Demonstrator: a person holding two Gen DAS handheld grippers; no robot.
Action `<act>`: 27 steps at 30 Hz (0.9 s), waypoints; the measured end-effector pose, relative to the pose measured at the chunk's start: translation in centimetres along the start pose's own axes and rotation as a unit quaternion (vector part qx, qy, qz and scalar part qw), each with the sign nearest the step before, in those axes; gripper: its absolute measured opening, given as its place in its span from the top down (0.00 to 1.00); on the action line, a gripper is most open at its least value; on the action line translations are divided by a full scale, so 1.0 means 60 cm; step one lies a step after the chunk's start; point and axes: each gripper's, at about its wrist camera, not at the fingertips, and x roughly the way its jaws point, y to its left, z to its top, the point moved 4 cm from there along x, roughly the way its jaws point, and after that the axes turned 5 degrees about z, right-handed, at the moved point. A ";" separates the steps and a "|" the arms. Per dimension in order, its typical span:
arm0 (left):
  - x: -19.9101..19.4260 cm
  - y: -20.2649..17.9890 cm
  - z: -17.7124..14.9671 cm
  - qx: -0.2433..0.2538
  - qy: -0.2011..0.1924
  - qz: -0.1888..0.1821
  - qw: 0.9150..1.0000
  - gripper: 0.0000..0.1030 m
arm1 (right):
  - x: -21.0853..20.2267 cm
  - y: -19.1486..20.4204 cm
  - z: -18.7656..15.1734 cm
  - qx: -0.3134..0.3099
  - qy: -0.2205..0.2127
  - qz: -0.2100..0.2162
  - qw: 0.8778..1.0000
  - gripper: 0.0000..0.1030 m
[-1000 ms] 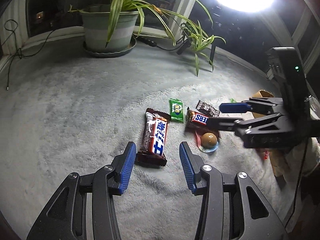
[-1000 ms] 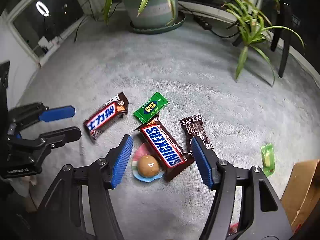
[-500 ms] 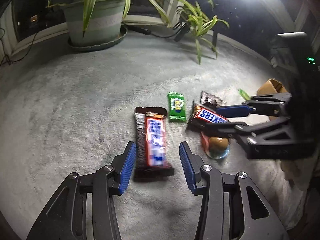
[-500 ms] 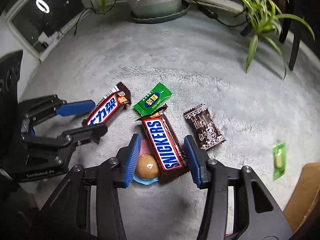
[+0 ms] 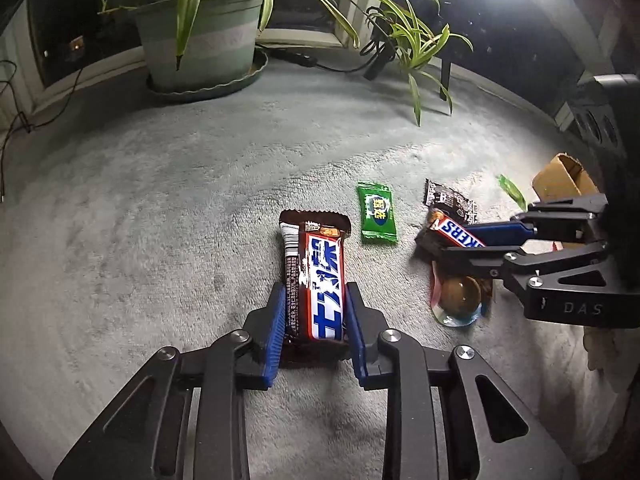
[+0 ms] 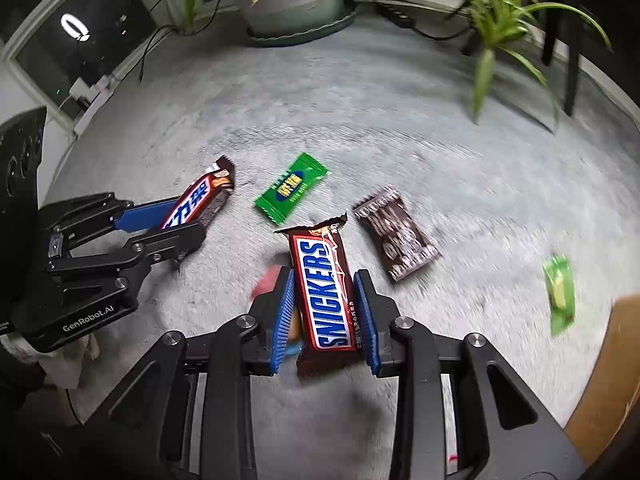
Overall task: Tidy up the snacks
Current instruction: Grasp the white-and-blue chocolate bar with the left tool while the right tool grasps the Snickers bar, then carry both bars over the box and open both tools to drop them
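Observation:
My left gripper (image 5: 315,308) is shut on a brown Chinese-label Snickers bar (image 5: 316,276), which also shows in the right wrist view (image 6: 200,204). My right gripper (image 6: 324,312) is shut on the English-label Snickers bar (image 6: 326,292), tilted up off the carpet; it also shows in the left wrist view (image 5: 452,232). A green candy packet (image 5: 376,214) lies between them. A dark brown packet (image 6: 394,234) lies right of it. A round brown jelly cup (image 5: 458,296) sits under the right gripper. A small light-green sweet (image 6: 560,288) lies far right.
Everything lies on a grey carpet (image 5: 160,200). A large potted plant (image 5: 200,48) and a smaller spider plant (image 5: 416,44) stand at the back by the window. A cardboard box (image 5: 560,180) sits at the right edge. Cables run along the back.
Both grippers moved forward and closed: the left on the Chinese-label bar, the right on the English-label bar, which now tilts up off the carpet.

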 end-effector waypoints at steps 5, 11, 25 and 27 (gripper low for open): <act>-0.017 0.000 -0.007 -0.010 -0.005 -0.005 1.000 0.74 | -0.030 -0.016 -0.022 0.032 -0.021 0.004 0.999 0.70; -0.050 -0.014 -0.016 -0.019 -0.019 -0.013 1.000 0.74 | -0.089 -0.024 -0.047 0.051 -0.049 0.012 0.997 0.70; -0.119 -0.127 -0.015 0.002 -0.059 -0.041 0.997 0.74 | -0.261 -0.076 -0.109 0.062 -0.118 -0.022 0.991 0.70; -0.124 -0.150 -0.014 0.008 -0.064 -0.048 0.997 0.74 | -0.282 -0.094 -0.120 0.066 -0.125 -0.032 0.989 0.70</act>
